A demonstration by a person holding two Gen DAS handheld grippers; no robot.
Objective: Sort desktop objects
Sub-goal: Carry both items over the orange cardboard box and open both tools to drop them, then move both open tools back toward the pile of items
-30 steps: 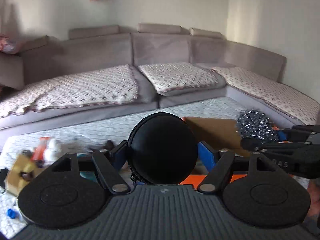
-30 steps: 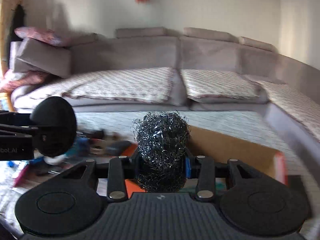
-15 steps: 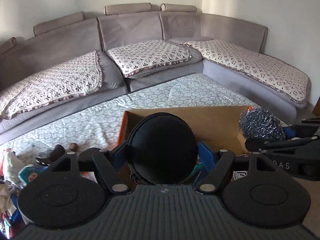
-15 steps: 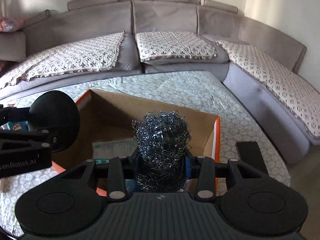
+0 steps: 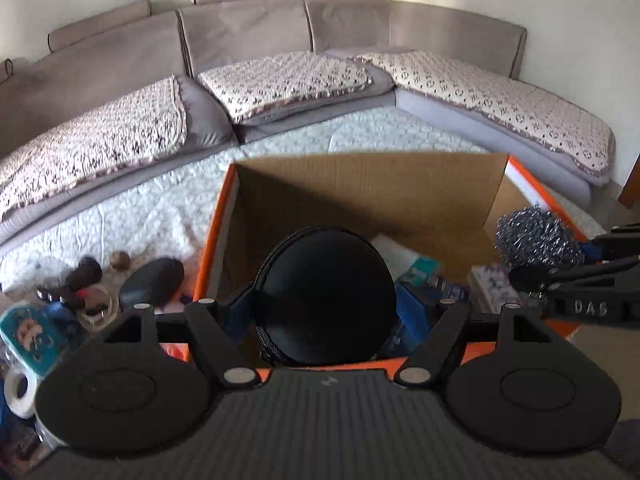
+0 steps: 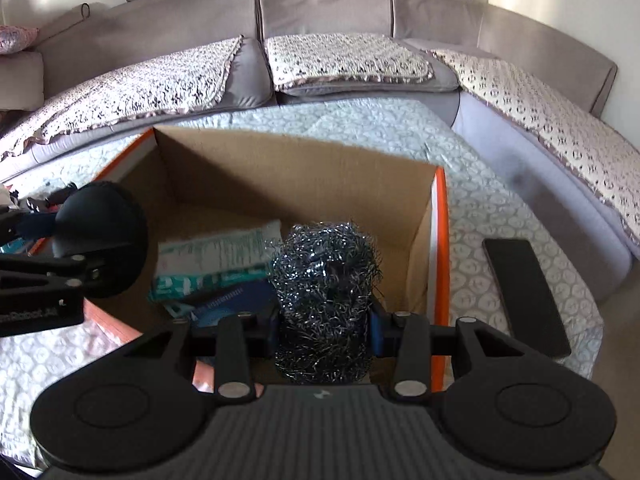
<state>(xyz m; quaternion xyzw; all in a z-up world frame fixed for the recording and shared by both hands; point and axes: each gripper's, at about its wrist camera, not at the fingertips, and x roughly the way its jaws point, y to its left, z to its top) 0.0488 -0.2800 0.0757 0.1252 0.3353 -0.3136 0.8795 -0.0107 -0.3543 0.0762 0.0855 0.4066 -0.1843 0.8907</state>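
My left gripper (image 5: 325, 308) is shut on a round black zip case (image 5: 326, 294), held over the near left part of an open cardboard box (image 5: 360, 184) with orange edges. The right gripper (image 6: 325, 320) is shut on a steel wool scourer (image 6: 325, 300), hanging over the box's near right side (image 6: 439, 240). In the right wrist view the case (image 6: 100, 236) shows at the left. The scourer (image 5: 534, 238) appears at the right in the left wrist view. A tissue pack (image 6: 216, 252) and blue items lie inside the box.
The box stands on a pale quilted cover (image 5: 140, 216) before a grey corner sofa (image 5: 240, 40). Left of the box lie several loose items: a dark oval object (image 5: 150, 282), a tape roll (image 5: 18, 392), a teal packet (image 5: 28, 332). A flat black slab (image 6: 524, 296) lies right of the box.
Both grippers have swung right and tipped downward, from facing the sofa to hanging over the open box. Each still grips its object. The clutter has slid to the left edge.
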